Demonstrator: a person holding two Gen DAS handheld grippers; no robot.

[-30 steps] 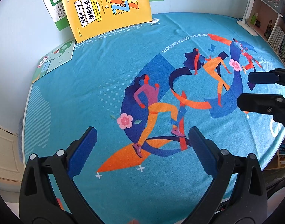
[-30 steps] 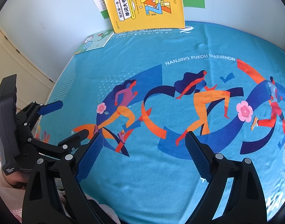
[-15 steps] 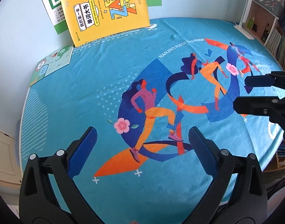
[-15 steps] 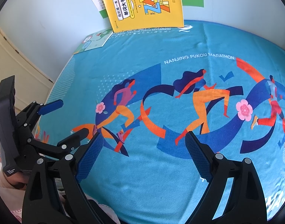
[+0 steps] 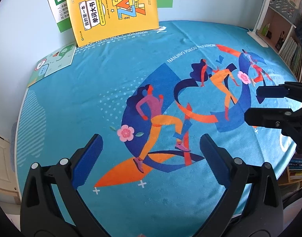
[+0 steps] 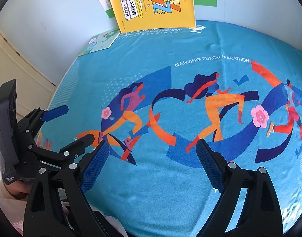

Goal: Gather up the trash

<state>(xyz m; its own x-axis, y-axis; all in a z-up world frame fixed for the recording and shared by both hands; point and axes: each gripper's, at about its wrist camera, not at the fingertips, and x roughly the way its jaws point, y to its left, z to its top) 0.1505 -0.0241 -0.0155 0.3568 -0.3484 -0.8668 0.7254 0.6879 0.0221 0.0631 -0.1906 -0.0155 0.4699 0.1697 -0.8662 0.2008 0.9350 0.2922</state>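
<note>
Teal marathon-print cloth (image 5: pixel 103 90) covered the table. Yellow word book (image 5: pixel 113 11) leaned against the wall at the far edge; green picture card (image 5: pixel 52 65) lay flat near the far-left corner. Bookshelf (image 5: pixel 289 45) stood beyond the right edge.

mat (image 5: pixel 111 83): matt napped cloth | yellow book (image 5: pixel 115 9): smooth paper cover | pads (image 6: pixel 95 164): ribbed blue rubber

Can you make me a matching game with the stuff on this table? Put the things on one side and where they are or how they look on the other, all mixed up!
Things:
1. yellow book
2. green card
3. white lamp base
4. left gripper

Descriptions:
A. lying flat on the blue marathon cloth, at its back left corner
B. open, holding nothing
C. standing up, leaning on the wall
D. next to the bookshelf

Pairs: 1-C, 2-A, 3-D, 4-B
</note>
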